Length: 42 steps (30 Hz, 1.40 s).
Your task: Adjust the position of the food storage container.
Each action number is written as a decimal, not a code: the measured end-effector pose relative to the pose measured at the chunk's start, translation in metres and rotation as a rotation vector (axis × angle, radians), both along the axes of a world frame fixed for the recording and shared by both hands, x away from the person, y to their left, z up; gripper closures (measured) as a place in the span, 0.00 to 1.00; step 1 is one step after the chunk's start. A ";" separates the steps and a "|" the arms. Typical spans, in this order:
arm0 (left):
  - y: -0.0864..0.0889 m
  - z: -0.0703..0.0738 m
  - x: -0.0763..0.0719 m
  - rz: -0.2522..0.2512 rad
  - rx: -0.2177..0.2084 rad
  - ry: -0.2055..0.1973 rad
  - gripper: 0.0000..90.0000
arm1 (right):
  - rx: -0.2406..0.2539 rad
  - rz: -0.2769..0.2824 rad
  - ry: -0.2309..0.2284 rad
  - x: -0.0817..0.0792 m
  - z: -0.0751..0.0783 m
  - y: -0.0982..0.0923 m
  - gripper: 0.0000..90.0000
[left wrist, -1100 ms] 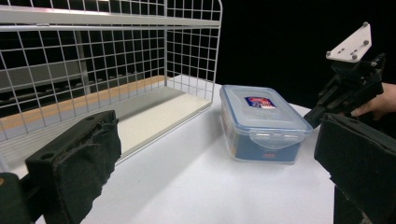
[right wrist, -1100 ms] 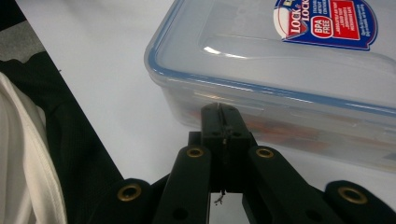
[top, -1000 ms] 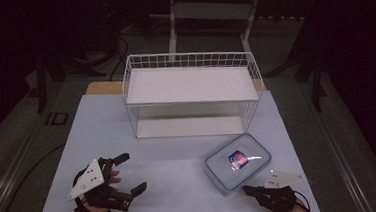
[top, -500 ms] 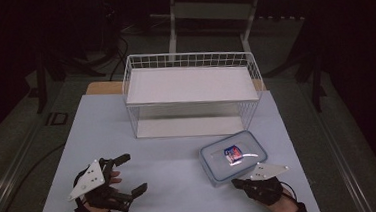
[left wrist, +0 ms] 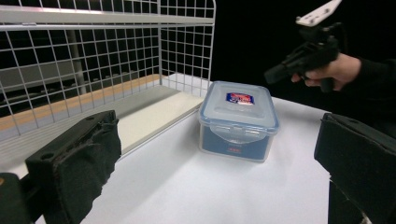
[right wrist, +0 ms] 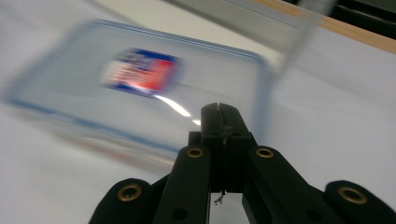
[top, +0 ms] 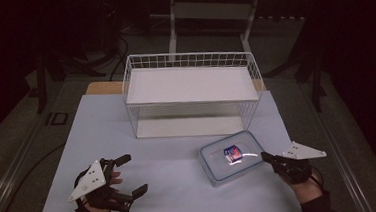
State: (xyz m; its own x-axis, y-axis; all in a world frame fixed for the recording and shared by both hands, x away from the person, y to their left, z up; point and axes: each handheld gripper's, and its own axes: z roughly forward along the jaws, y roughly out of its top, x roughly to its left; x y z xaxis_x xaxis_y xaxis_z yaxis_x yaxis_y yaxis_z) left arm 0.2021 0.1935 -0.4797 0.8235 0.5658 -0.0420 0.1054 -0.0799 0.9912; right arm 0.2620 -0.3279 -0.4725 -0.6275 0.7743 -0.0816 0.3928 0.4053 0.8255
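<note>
- One clear plastic box with blue-edged snap lid, resting flat on the desk, right of centre, just in front of the wire basket's right front corner.
- One red-and-blue label on the box lid, facing up.
- One white wire basket at the far middle of the desk, open at the top, with white shelf board inside.
- Two tongs in all, one per hand.
- Left tongs: near the front left of the desk, jaws spread wide, nothing between them; aimed toward the box in the left gripper view, well apart from it.
- Right tongs: jaws pressed fully together, nothing gripped; tip just beside the box's right edge, contact not discernible.
- Right gripper view: box blurred, closed jaw tip above its near rim.
</note>
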 end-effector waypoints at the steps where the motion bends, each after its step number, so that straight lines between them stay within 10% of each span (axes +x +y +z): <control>1: 0.000 0.000 0.000 0.000 0.000 -0.001 0.00 | -0.002 -0.025 0.002 0.005 -0.002 -0.006 1.00; 6: 0.000 0.000 0.001 0.001 -0.001 0.001 0.00 | 0.002 -0.101 0.041 0.024 -0.018 -0.026 1.00; 18: 0.000 -0.001 0.001 0.001 -0.001 0.004 0.00 | 0.011 -0.090 0.081 0.030 -0.030 -0.019 1.00; 42: -0.004 -0.002 0.001 0.000 0.015 0.012 0.00 | 0.029 0.108 0.116 0.006 -0.027 0.028 1.00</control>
State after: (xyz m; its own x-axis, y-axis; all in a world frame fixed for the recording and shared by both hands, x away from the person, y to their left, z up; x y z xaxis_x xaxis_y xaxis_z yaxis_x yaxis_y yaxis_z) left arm 0.2032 0.1893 -0.4819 0.8230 0.5663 -0.0432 0.1172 -0.0950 0.9885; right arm 0.2678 -0.2999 -0.5000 -0.7114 0.7026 0.0179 0.4413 0.4267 0.7894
